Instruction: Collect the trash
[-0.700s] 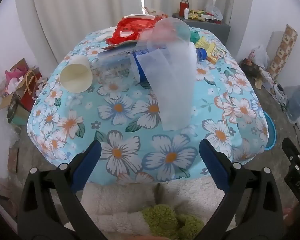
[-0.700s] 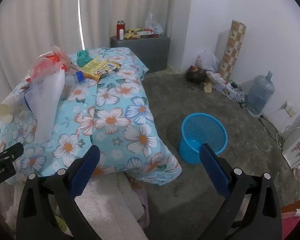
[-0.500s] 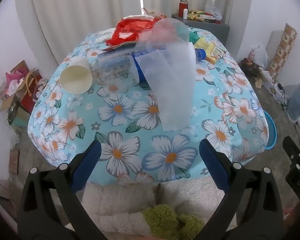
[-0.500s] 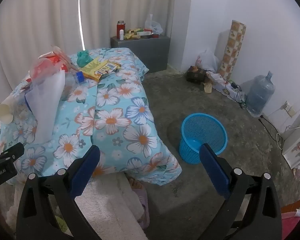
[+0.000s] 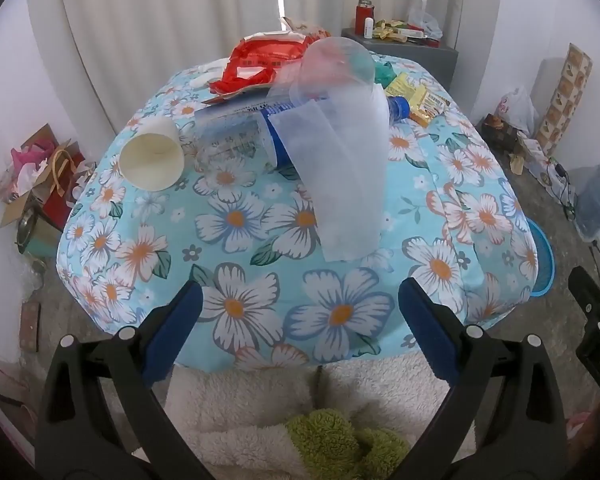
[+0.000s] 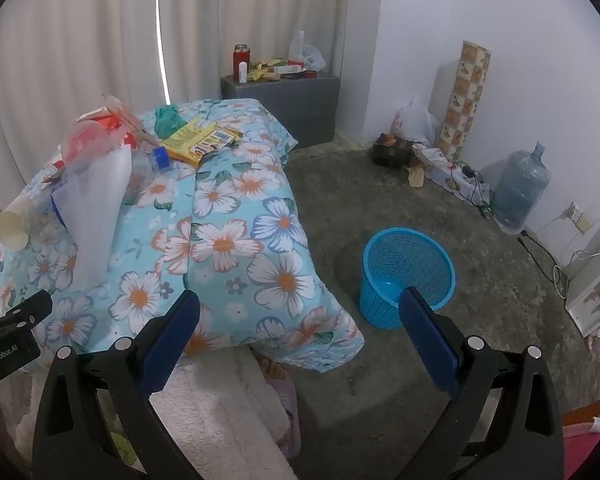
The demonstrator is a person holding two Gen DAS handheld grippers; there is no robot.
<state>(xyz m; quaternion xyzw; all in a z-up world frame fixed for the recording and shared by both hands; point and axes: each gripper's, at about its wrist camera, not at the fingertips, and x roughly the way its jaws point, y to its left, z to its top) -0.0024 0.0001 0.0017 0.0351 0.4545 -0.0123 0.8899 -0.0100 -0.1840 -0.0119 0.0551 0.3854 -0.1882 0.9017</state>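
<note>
1. My left gripper (image 5: 298,330) has its jaws spread as wide as they go, with nothing between the blue pads; it hangs above the near edge of the table (image 5: 340,312) and touches nothing.
2. My right gripper (image 6: 300,330) is just as wide apart and empty, off the table's near right corner and pointing down toward the floor.
3. The table itself is hidden under a flowered blue cloth (image 6: 236,240), so I cannot see its top or legs.
4. The trash lies in a heap at the middle and far side of the table. Nearest me is a clear plastic sheet (image 5: 340,168), rolled loosely and draped over a clear bottle with a blue cap (image 5: 398,108); the bottle's middle is covered by the sheet.
5. A paper cup (image 5: 152,160) lies on its side to the left of the bottle, its mouth turned toward me.
6. Behind the sheet sits a crumpled red wrapper (image 5: 260,60), partly hidden by the sheet's rounded top.
7. To the far right lie a yellow packet (image 6: 200,140) and a green crumpled thing (image 6: 166,118) that I cannot make out clearly.
8. The blue basket (image 6: 408,272) stands on the floor right of the table, well apart from the trash; my right gripper's pad covers part of its near rim, and the left view shows only a sliver past the cloth.
</note>
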